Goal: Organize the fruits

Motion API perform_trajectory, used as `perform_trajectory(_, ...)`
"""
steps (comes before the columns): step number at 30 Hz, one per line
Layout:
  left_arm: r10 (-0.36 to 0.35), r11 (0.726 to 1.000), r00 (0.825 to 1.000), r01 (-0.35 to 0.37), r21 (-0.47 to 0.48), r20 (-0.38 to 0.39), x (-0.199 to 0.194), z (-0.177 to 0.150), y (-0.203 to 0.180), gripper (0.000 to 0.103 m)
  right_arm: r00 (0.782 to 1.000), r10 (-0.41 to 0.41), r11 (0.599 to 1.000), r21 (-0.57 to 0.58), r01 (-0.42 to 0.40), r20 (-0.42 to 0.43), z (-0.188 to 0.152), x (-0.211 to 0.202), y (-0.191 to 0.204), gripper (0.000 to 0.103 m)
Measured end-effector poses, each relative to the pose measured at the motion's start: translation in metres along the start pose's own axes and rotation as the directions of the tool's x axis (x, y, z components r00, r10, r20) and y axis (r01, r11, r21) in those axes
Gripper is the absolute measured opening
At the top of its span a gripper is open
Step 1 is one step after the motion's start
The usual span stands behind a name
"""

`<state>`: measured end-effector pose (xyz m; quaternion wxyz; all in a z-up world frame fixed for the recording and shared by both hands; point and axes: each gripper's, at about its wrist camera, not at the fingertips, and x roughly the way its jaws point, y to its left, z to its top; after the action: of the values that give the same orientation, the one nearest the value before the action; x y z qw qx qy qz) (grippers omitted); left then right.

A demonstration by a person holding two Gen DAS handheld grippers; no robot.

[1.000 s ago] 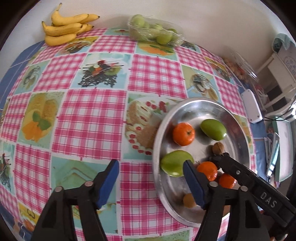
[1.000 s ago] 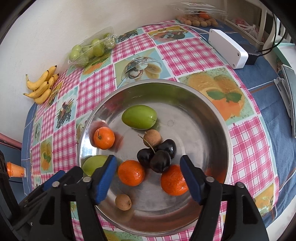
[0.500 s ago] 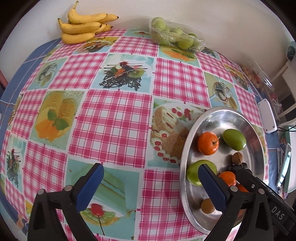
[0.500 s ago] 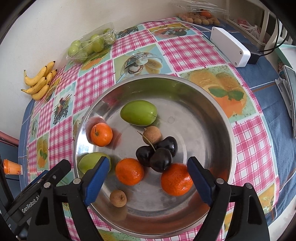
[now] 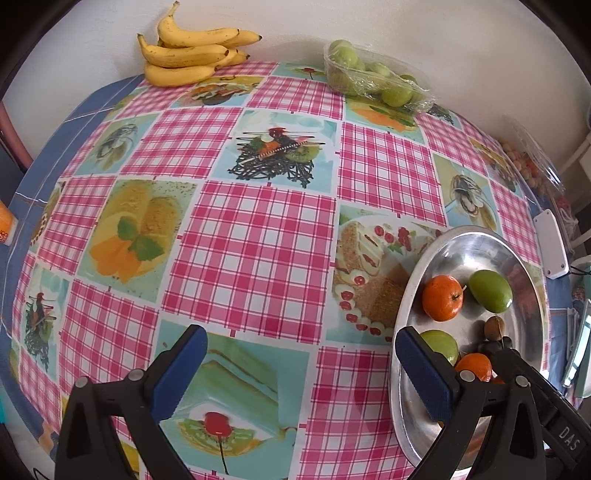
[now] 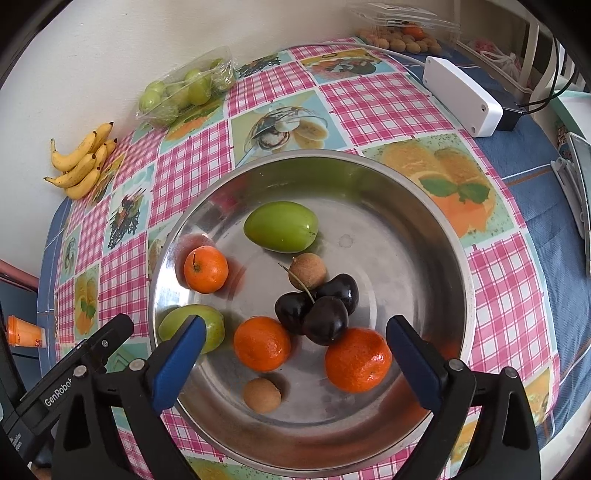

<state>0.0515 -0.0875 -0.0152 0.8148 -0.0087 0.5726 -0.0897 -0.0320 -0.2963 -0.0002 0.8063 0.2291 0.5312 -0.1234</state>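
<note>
A round steel bowl (image 6: pixel 424 206) on the checked tablecloth holds three tangerines (image 6: pixel 262 343), two green fruits (image 6: pixel 280 226), dark cherries (image 6: pixel 325 314) and two small brown fruits (image 6: pixel 263 394). My right gripper (image 6: pixel 295 362) is open and empty, hovering over the bowl's near side. My left gripper (image 5: pixel 301 369) is open and empty over the tablecloth, left of the bowl (image 5: pixel 476 240). The left gripper's body shows at the lower left of the right wrist view (image 6: pixel 74 369).
A banana bunch (image 5: pixel 192 51) and a wrapped tray of green fruits (image 5: pixel 373 79) lie by the far wall. A clear box of small brown fruits (image 6: pixel 402 33) and a white adapter (image 6: pixel 461 96) sit at the right. An orange cup (image 6: pixel 26 332) stands off the left edge.
My left gripper has pulled back and swung left, away from the bowl; its fingers now stand wider. My right gripper has drawn back slightly and opened a little wider. The fruit has not moved.
</note>
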Motion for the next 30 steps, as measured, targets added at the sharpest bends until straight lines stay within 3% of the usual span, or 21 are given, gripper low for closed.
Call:
perform_trajectory(15, 0.018, 0.999, 1.0, -0.019, 0.041, 0.02, -0.002, 0.006, 0.001, 0.103, 1.0, 0.006, 0.999, -0.045, -0.005, 0.008, 0.001, -0.001, 0.011, 0.098)
perform_trajectory(22, 0.064, 0.994, 0.995, -0.07, 0.082, 0.075, -0.011, 0.006, 0.0, 0.103, 1.0, -0.008, 0.997, -0.076, 0.01, 0.023, -0.002, -0.004, 0.021, 0.098)
perform_trajectory(27, 0.163, 0.98, 0.981, -0.174, 0.101, 0.103, -0.013, 0.004, -0.001, 0.103, 1.0, -0.01, 0.997, -0.075, 0.012, 0.029, -0.008, -0.006, 0.026, 0.098)
perform_trajectory(30, 0.16, 0.98, 0.983, -0.169, 0.109, 0.087, -0.01, 0.002, 0.003, 0.103, 0.999, -0.006, 0.997, -0.077, 0.009, 0.034, -0.012, -0.008, 0.029, 0.098)
